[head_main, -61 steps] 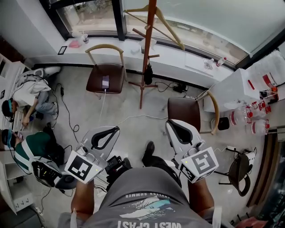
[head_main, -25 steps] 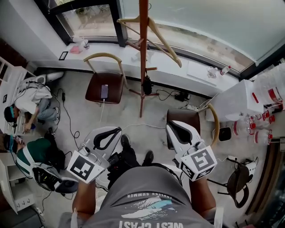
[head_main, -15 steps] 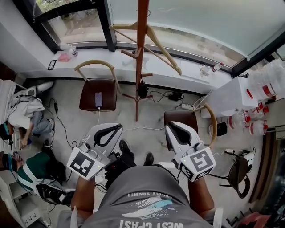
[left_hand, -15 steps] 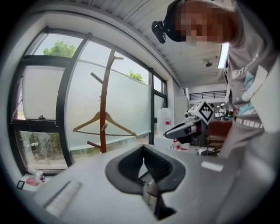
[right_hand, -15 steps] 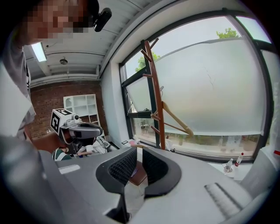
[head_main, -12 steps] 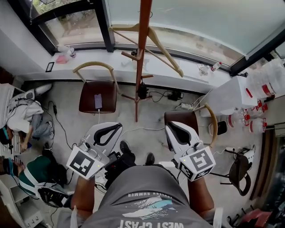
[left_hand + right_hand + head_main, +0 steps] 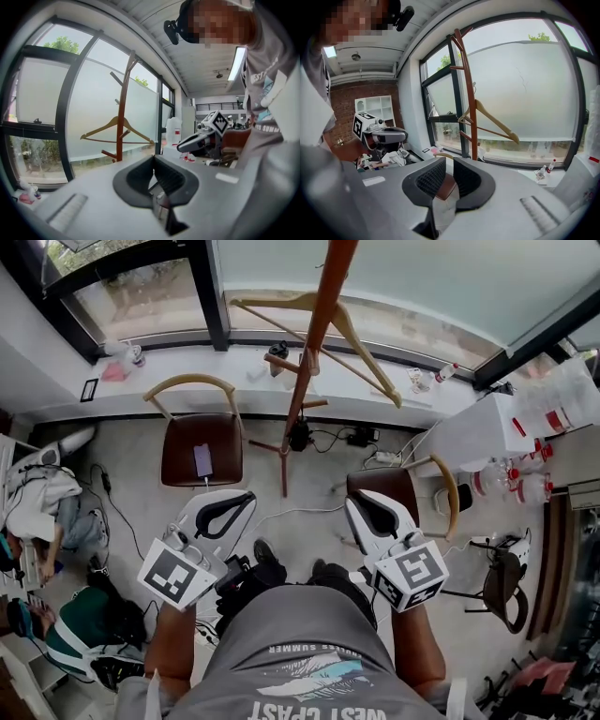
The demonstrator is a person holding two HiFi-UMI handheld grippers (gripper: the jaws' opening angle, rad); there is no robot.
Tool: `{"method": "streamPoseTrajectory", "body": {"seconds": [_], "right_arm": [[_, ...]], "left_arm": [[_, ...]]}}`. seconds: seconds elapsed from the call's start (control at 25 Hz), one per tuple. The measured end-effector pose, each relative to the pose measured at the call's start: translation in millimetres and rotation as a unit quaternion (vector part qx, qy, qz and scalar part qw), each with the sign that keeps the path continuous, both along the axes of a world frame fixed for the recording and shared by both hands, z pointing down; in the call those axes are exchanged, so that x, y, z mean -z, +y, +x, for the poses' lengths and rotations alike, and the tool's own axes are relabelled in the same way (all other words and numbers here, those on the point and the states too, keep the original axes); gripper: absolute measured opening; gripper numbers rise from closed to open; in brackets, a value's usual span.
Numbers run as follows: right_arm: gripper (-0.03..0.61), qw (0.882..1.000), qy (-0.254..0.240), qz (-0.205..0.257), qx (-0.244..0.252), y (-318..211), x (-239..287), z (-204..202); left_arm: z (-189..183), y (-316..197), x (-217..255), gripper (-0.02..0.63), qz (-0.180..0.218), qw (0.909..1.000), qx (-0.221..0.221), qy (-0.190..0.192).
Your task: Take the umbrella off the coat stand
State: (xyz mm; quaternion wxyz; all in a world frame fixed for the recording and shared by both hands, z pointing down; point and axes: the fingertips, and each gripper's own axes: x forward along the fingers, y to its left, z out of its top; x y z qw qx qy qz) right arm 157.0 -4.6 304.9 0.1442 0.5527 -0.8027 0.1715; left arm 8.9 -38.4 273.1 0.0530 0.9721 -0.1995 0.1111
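One small black folded umbrella (image 7: 300, 434), hanging low on the coat stand's (image 7: 319, 334) round red-brown wooden pole | pale wooden hanger (image 7: 375, 367) higher on that stand | brown-seated chair (image 7: 180, 451) with curved pale back beside the stand | my left gripper (image 7: 239, 507) short of the stand, ribbed black pads together, empty | my right gripper (image 7: 364, 505) also short of it, jaws opening, nothing between.

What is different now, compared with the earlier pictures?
The person has walked nearer to the coat stand, carrying both grippers along. The jaws of the right gripper are opening, with nothing between them. Nothing was taken hold of. The umbrella still hangs on the stand; the left gripper stays empty.
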Motion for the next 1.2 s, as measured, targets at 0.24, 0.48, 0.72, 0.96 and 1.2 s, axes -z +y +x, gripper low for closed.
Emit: {"method": "streamPoseTrajectory", "body": {"seconds": [0.24,0.48,0.72,0.96,1.2], "right_arm": [[0.057,1.0,0.005,-0.01,-0.002,-19,-10,-14],[0.064,0.999,-0.001,-0.026,0.018,-53,-24,-11],[0.08,0.997,-0.002,-0.054,0.049,-91,-55,-3],[0.091,0.996,-0.008,-0.069,0.064,-134,-90,3],[0.095,0.993,-0.011,-0.092,0.072,-164,-132,3]], "left_arm": [[-17,-22,-7,0.003,-0.008,0.9999,0.0,0.008],[-18,-53,-16,0.003,-0.022,0.9994,0.024,0.006],[-20,-77,-21,0.003,-0.033,0.9973,0.065,0.007],[-25,-102,-41,0.003,-0.046,0.9943,0.096,0.0],[-36,-115,-61,0.003,-0.058,0.9906,0.124,-0.003]]}}
